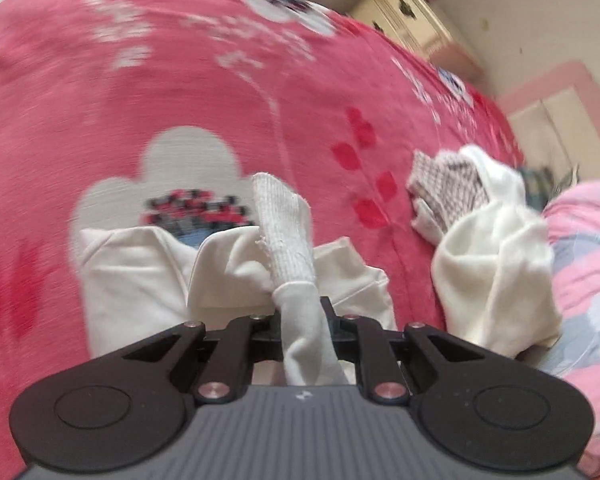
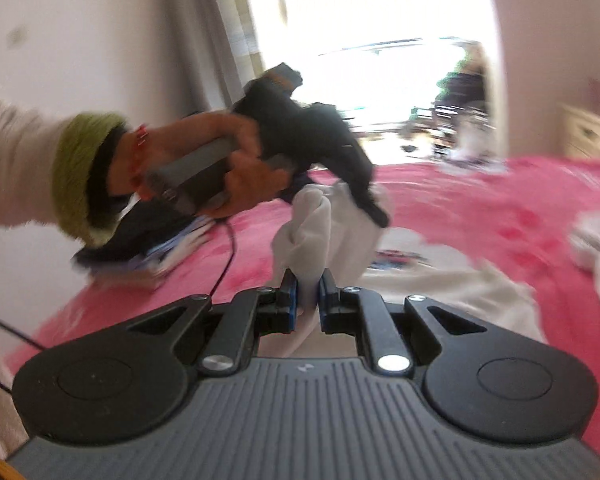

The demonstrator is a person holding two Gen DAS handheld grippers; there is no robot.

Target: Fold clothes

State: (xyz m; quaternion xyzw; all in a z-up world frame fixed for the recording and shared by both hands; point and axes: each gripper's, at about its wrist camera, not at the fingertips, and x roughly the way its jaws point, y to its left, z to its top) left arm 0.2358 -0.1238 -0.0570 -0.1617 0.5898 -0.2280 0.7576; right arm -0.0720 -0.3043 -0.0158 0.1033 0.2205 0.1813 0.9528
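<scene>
A white garment (image 1: pixel 136 276) lies crumpled on the pink flowered blanket (image 1: pixel 180 80). Its sleeve, ending in a ribbed cuff (image 1: pixel 284 224), rises between the fingers of my left gripper (image 1: pixel 300 308), which is shut on it. In the right wrist view my right gripper (image 2: pixel 309 284) is shut on another fold of the same white garment (image 2: pixel 320 224), lifted above the bed. Just beyond it a person's hand (image 2: pixel 240 176) holds the left gripper (image 2: pixel 336 200), clamped on the cloth from above. Both views are blurred.
A heap of white clothes (image 1: pixel 492 248) with a checked cloth (image 1: pixel 448 188) lies to the right on the bed. A pink patterned quilt (image 1: pixel 588 260) borders it. A cream dresser (image 1: pixel 404 12) stands behind. Dark folded items (image 2: pixel 140 248) and a black cable (image 2: pixel 224 264) lie at the left.
</scene>
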